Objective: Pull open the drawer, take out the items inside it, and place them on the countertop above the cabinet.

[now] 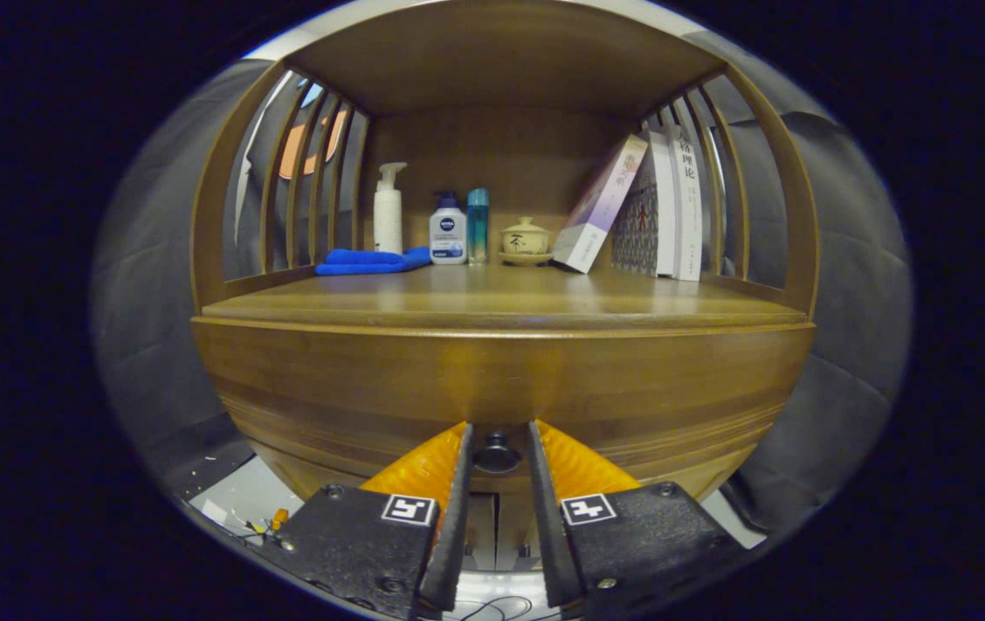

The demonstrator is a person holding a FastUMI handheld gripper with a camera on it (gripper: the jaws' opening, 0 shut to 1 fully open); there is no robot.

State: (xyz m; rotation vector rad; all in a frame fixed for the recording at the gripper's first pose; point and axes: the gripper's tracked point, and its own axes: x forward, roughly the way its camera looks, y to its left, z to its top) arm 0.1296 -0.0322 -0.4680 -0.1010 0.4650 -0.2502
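We have hand-held gripper (497, 448) spread, straddling knob (497, 454) — fingers either side, not pressing. Knob sits mid drawer (501, 388) front, under desk (501, 302) — pull runs straight back toward us.

Brown wooden cabinet (501, 379) with dark knob (497, 454); blue cloth (372, 260), white pump bottle (387, 211), teal bottle (478, 224), cream teacup (525, 239).

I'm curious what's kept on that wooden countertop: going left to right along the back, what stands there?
Blue cloth → white pump bottle → white bottle with blue cap → slim teal bottle → lidded cup on saucer → leaning book → upright books.
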